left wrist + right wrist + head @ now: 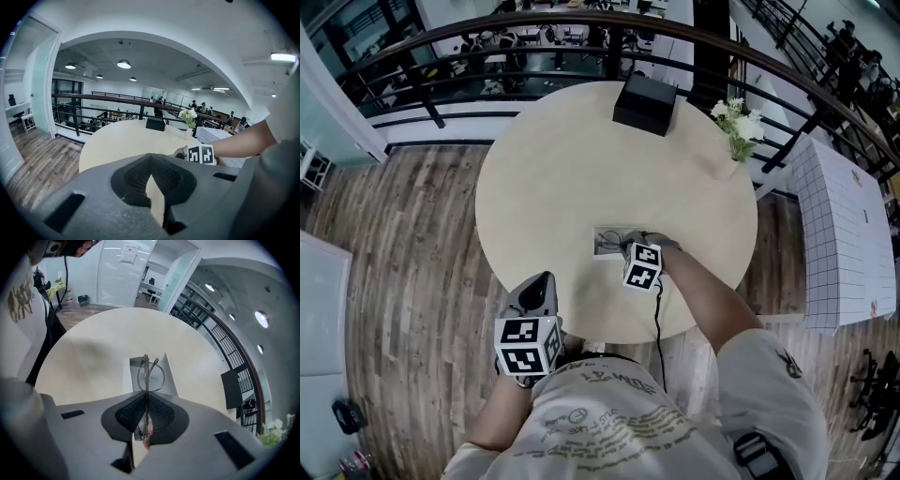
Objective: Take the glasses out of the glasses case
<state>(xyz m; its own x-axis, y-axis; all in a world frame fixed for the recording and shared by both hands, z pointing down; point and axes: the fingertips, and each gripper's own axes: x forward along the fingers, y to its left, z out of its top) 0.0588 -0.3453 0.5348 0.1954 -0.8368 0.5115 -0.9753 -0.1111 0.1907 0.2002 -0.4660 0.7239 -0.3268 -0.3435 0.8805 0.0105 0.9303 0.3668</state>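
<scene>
A flat pale glasses case (606, 242) lies open on the round beige table (553, 178), toward its near side. My right gripper (623, 242) is over the case and shut on the thin metal-framed glasses (146, 365), which stand edge-on between its pads. In the right gripper view the case (171, 380) shows just beyond and under the glasses, and the right gripper (146, 401) pinches the frame. My left gripper (542, 281) hangs at the table's near edge, left of the case, shut with nothing in it; in its own view the left gripper (150, 160) points across the table.
A black box (645, 101) sits at the table's far edge, and a small vase of white flowers (736, 129) at the far right. A dark railing (441, 56) curves behind the table. Wooden floor (412, 244) lies to the left.
</scene>
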